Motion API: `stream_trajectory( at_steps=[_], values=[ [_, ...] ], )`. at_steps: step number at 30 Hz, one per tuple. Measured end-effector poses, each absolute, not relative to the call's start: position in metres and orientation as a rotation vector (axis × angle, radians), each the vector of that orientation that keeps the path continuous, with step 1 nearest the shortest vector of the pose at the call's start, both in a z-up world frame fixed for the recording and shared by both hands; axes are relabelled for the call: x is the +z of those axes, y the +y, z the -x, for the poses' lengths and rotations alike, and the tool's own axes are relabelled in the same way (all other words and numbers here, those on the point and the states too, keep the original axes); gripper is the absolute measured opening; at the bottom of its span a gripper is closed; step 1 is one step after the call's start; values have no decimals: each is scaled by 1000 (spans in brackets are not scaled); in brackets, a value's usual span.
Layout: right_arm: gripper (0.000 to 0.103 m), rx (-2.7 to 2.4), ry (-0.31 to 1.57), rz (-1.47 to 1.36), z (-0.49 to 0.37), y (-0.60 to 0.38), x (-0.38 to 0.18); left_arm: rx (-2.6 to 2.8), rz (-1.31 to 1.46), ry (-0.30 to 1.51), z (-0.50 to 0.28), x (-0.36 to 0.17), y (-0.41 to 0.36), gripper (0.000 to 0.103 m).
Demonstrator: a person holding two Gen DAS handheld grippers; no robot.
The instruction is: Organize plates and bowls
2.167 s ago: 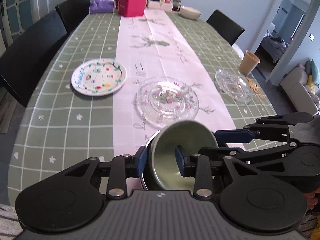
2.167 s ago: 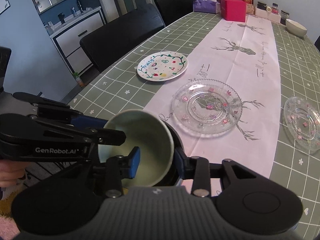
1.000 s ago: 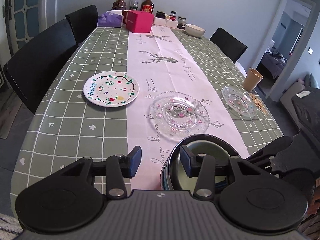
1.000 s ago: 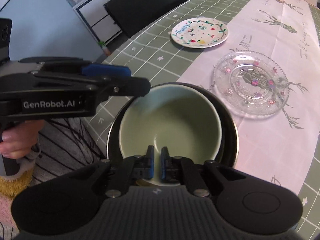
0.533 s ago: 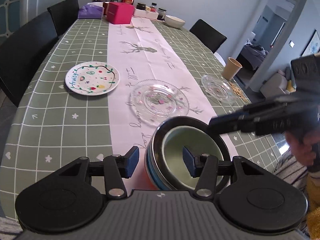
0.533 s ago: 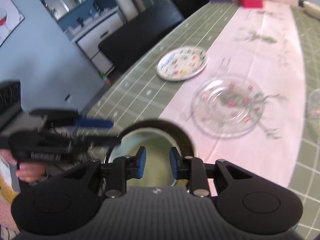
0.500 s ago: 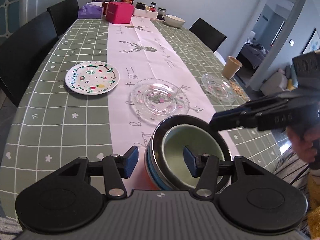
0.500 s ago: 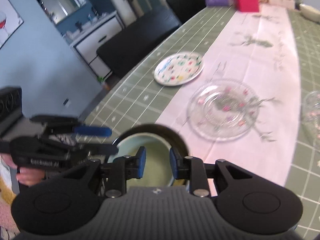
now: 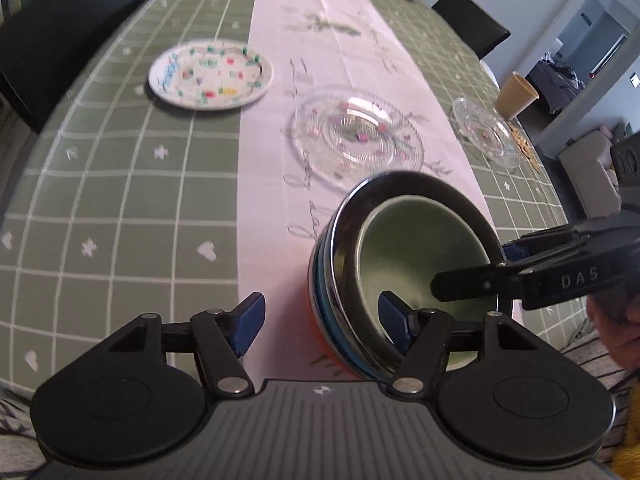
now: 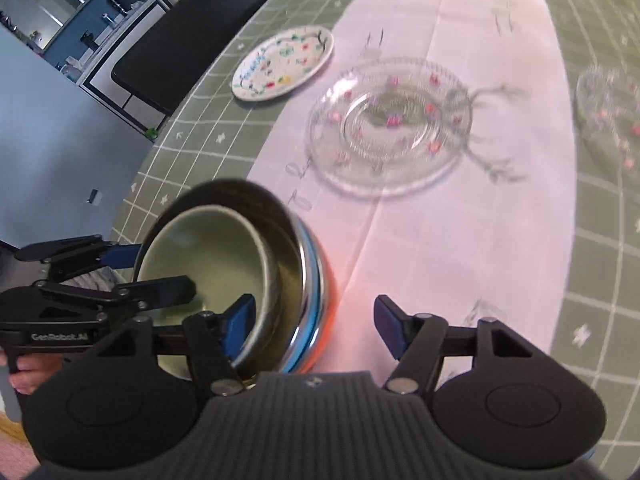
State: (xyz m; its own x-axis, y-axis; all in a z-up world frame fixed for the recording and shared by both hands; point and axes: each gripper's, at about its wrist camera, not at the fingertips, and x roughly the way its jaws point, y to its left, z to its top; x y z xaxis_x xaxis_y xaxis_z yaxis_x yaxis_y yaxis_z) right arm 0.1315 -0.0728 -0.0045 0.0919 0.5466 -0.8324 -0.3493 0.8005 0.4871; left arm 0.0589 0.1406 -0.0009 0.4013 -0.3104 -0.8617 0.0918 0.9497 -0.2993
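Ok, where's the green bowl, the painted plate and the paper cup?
green bowl [image 9: 416,256], left wrist view, on its inside wall.
painted plate [image 9: 211,75], left wrist view, on its flat middle.
paper cup [image 9: 515,96], left wrist view, on its side.

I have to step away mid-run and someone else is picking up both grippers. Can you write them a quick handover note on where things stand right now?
Left gripper: open, holding nothing; its jaws have just been opening, one finger inside the stack, one outside.
Right gripper: open, empty; jaws have just been opening beside the stack.
Done: the pale green ceramic bowl sits nested in the shiny metal bowl, on top of blue and orange bowls at the near table edge.
Left: the painted white plate, the large clear glass plate and the small clear glass plate lie separate on the tablecloth, not yet stacked.
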Motion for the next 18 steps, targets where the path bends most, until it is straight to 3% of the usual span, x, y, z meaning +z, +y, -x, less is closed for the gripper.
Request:
stream_trajectory(
  at_steps=[3, 5, 10, 18],
  values=[
    [50, 670, 1329, -230, -128, -71, -4, -255, 268, 1167, -61, -5, 145, 76],
    [48, 649, 1314, -234, -126, -70, -4, -259, 294, 1185, -62, -6, 146, 73],
    [44, 608, 1292, -249, -128, -63, -4, -256, 320, 1236, -69, -12, 143, 53],
    [42, 580, 1283, -273, -138, -43, -7, -189, 359, 1249, -78, -12, 158, 52]
  ],
)
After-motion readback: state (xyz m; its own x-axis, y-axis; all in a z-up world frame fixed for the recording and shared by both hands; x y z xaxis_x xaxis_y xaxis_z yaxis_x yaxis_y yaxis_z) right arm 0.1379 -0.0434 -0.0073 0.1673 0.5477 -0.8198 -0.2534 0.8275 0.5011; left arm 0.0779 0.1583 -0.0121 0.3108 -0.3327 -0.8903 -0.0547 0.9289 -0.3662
